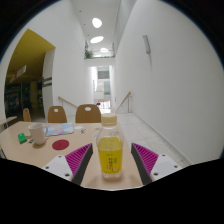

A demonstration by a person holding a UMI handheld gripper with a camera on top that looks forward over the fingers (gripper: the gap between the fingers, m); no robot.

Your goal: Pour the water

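A clear plastic bottle (110, 152) with yellow liquid and a pale cap stands upright on the light wooden table (35, 157). It stands between the fingers of my gripper (111, 148), with a small gap at each side. The gripper is open, and its pink pads (80, 157) flank the bottle's lower half. A white cup (37, 133) stands on the table beyond the left finger. A round pink coaster (61, 145) lies between the cup and the bottle.
Two wooden chairs (57, 114) (88, 113) stand at the table's far side. Some pale bluish items (60, 129) lie on the table near the chairs. A white corridor with ceiling lights (97, 40) runs beyond. The table's edge runs right of the right finger.
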